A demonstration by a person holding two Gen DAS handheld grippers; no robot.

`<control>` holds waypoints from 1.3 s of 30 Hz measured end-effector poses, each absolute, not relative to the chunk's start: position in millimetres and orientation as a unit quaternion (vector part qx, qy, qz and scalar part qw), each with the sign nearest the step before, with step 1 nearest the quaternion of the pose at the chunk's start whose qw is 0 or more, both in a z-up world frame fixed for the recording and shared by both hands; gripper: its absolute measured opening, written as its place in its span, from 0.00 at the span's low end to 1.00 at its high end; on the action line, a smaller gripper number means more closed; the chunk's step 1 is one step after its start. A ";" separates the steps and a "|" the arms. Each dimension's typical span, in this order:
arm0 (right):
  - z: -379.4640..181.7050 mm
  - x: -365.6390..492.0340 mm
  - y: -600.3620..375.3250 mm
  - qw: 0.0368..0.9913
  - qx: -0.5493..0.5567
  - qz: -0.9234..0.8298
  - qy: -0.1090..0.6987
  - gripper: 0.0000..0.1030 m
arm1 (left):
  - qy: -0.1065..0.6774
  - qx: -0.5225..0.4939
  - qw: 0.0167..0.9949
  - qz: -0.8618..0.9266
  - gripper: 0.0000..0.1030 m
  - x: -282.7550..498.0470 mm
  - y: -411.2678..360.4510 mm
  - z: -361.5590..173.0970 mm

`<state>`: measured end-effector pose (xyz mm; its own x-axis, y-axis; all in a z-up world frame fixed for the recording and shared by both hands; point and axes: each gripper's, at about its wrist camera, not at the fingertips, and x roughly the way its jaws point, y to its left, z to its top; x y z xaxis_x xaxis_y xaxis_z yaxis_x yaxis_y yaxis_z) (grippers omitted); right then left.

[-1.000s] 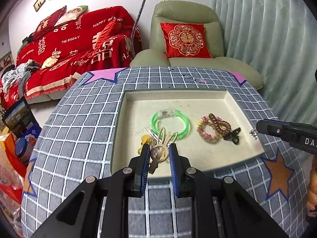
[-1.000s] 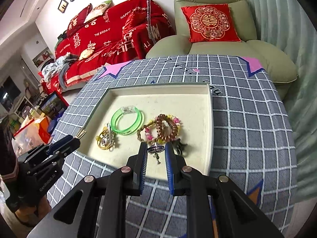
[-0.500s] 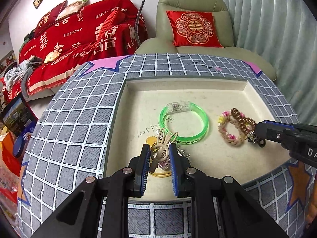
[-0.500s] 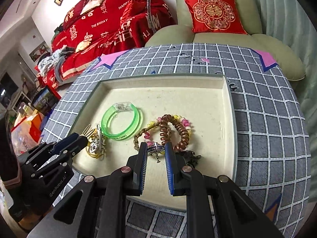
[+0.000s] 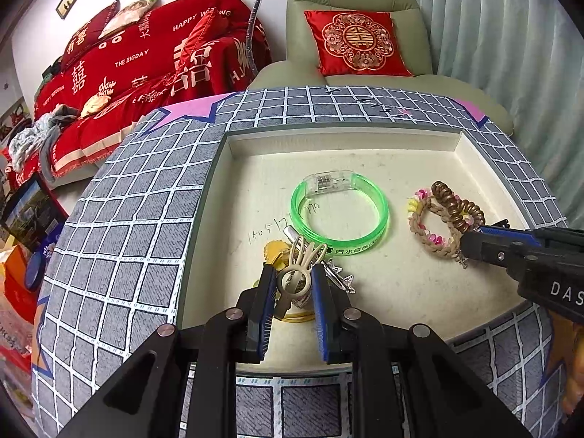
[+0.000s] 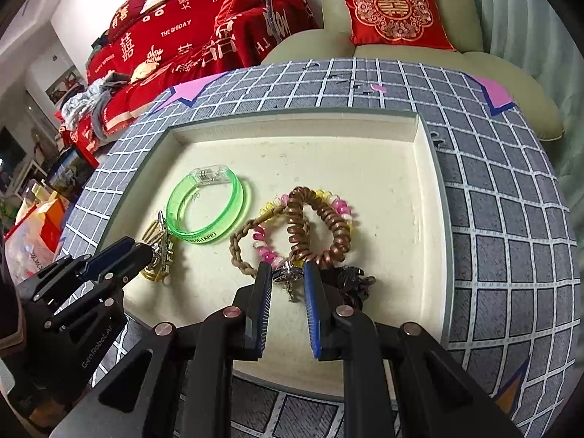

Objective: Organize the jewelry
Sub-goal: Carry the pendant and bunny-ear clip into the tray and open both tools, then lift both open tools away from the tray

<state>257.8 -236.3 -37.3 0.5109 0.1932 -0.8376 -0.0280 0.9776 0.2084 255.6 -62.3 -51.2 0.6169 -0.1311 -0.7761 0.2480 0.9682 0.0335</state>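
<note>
A cream tray [image 5: 255, 168] [image 6: 427, 168] sits on the checked tablecloth. In it lie a green bangle [image 5: 379, 204] [image 6: 182, 197], a braided beaded bracelet [image 5: 416, 226] [image 6: 241, 252], a brown coil hair tie [image 5: 452, 204] [image 6: 332, 226] and a black claw clip [image 6: 350, 281]. My left gripper [image 5: 292, 281] is shut on a beige hair clip [image 5: 304, 255], low over a yellow and silver pile [image 5: 273, 252] at the tray's front left. My right gripper [image 6: 288, 277] is shut on a small silver charm [image 6: 286, 275], just above the bracelets.
The table [image 5: 120, 226] has grey checks with pink and orange star patches. Beyond its far edge stand a green armchair [image 5: 350, 11] with a red cushion and a red-covered sofa [image 5: 146, 62]. Bags and clutter lie on the floor at left [image 5: 18, 255].
Both grippers have moved forward and lower into the tray, still holding their items. The left one now hangs over the yellow pile, the right one over the bracelets.
</note>
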 end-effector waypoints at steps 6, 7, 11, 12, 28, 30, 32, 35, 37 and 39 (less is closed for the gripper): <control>-40.0 260.2 -237.2 0.858 0.090 0.066 0.501 0.25 | 0.430 0.072 0.894 -0.106 0.29 255.9 -64.9 -52.9; -40.7 260.1 -237.9 0.857 0.093 0.067 0.502 0.36 | 0.430 0.072 0.894 -0.105 0.29 255.5 -65.0 -52.5; -35.6 256.4 -240.4 0.860 0.102 0.070 0.495 0.57 | 0.427 0.072 0.896 -0.100 0.29 253.6 -64.5 -49.4; -33.7 255.5 -240.8 0.861 0.104 0.072 0.493 0.57 | 0.426 0.070 0.896 -0.100 0.29 253.9 -64.3 -48.3; 0.7 222.7 -258.7 0.876 0.144 0.067 0.455 0.75 | 0.410 0.045 0.905 -0.100 0.29 236.8 -53.7 -23.5; 1.8 216.7 -259.8 0.876 0.146 0.065 0.455 0.76 | 0.409 0.044 0.906 -0.101 0.29 231.1 -52.2 -21.4; 2.4 209.3 -259.8 0.876 0.146 0.064 0.455 0.78 | 0.408 0.048 0.906 -0.101 0.58 224.5 -51.4 -19.8; 2.2 196.7 -259.2 0.878 0.143 0.060 0.453 0.78 | 0.373 0.055 0.923 -0.082 1.00 208.0 -47.3 -13.5; 2.2 189.2 -258.3 0.878 0.141 0.057 0.453 0.78 | 0.371 0.068 0.922 -0.087 1.00 198.4 -48.0 -10.9; 2.5 180.9 -256.6 0.878 0.141 0.057 0.453 0.78 | 0.372 0.064 0.922 -0.090 1.00 191.2 -46.0 -9.9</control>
